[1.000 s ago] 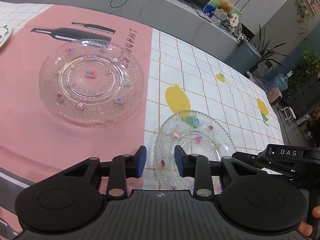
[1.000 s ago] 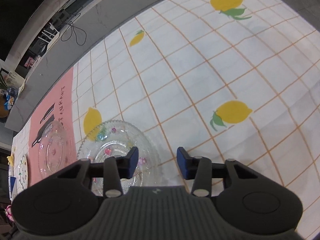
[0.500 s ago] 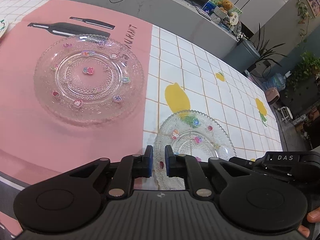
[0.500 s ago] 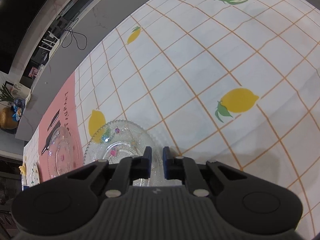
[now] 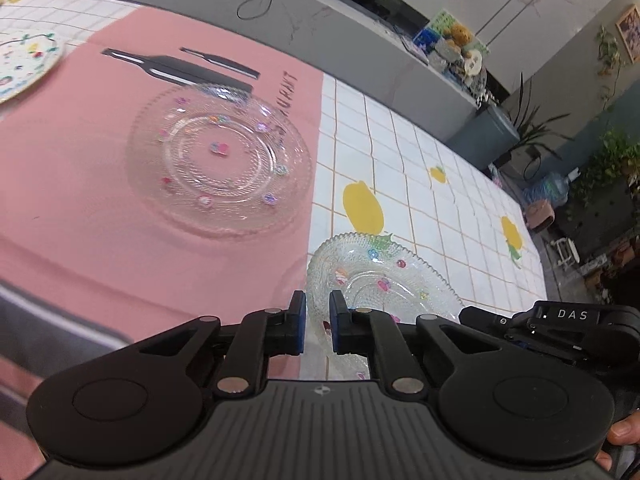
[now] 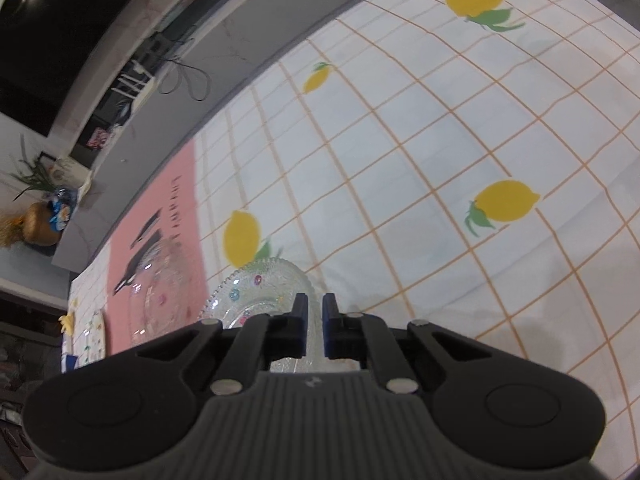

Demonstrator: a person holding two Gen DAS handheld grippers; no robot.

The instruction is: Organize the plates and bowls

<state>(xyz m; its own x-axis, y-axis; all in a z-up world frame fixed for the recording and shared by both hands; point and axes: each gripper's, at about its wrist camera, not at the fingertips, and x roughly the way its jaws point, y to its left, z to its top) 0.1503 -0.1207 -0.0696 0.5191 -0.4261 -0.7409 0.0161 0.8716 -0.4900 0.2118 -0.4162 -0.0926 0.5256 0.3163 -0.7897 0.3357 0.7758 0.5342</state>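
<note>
Left wrist view: my left gripper (image 5: 317, 322) pinches the near rim of the small plate (image 5: 380, 276); my right gripper (image 6: 315, 322) clamps its opposite rim. I should lift level, both together, toward the big plate (image 5: 218, 162) ahead-left on the pink mat (image 5: 72, 184).

Both views are evenly and brightly lit, seemingly from overhead. Bright glints are thrown off the large glass plate (image 5: 219, 161), and soft shadows are cast on the tablecloth (image 6: 420, 168) near the lower right. Straight lines are bent by strong fisheye distortion, corners are darkened, and slight motion blur is seen
</note>
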